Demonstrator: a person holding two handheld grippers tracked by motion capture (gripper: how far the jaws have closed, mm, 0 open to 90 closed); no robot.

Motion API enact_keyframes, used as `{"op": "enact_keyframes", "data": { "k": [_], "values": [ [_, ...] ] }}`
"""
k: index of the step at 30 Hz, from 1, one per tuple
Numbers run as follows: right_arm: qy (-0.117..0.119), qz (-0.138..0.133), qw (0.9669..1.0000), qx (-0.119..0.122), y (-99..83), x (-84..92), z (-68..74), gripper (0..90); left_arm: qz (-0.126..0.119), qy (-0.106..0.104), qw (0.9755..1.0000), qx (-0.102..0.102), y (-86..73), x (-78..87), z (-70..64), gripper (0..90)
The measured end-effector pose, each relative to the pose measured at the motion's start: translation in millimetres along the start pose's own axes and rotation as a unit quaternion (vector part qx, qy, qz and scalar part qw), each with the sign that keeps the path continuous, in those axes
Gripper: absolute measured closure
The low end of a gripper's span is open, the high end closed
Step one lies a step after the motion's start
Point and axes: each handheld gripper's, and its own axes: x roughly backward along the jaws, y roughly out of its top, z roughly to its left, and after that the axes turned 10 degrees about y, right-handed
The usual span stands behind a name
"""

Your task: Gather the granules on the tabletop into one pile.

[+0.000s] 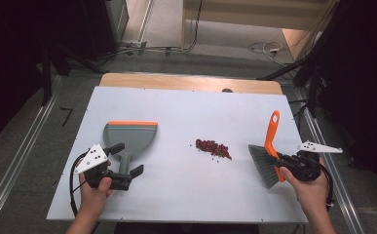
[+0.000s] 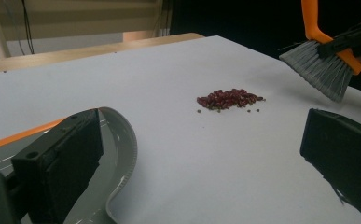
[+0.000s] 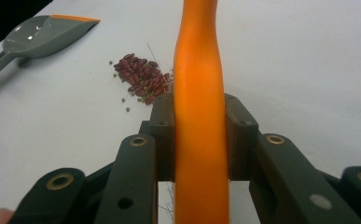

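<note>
A: Quick pass. What's in your left gripper (image 1: 126,158)?

B: Nothing. Its jaws are spread wide, one on each side of the dustpan (image 1: 130,137) handle, not closed on it. In the left gripper view the near-left jaw sits over the pan's grey rim and the other jaw hangs over bare table. My left hand (image 1: 95,192) is at the near-left of the table (image 1: 186,105).

A: And the right gripper (image 1: 279,161)?

B: Clamped on the brush (image 1: 269,153). In the right gripper view both jaws press the orange handle from either side. The handle tip points to the far side, and the grey bristles fan out to the left, toward the middle. My right hand (image 1: 310,187) is at the near-right.

A: Bristles touching the table?

B: Can't tell. In the left gripper view they look just above the surface, with a shadow below.

A: Where are the beans (image 1: 213,147)?

B: A small pile of dark red ones in the middle of the white table, between pan and brush. A few loose ones lie beside the pile. The brush is just right of them, not touching.

A: Dustpan position?

B: Flat on the table, left of the beans and well apart. Its orange lip faces the far edge, handle toward me.

A: Anything in the pan?

B: Looks bare inside.
</note>
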Motion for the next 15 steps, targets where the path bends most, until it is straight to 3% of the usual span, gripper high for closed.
{"op": "enact_keyframes", "data": {
  "k": [15],
  "values": [
    [0.003, 0.000, 1.0000, 0.000, -3.1, -2.6, -5.4, 68.6, 0.000, 0.000, 1.0000, 0.006, -1.3, -0.7, 2.6, 0.0]
  ]
}}
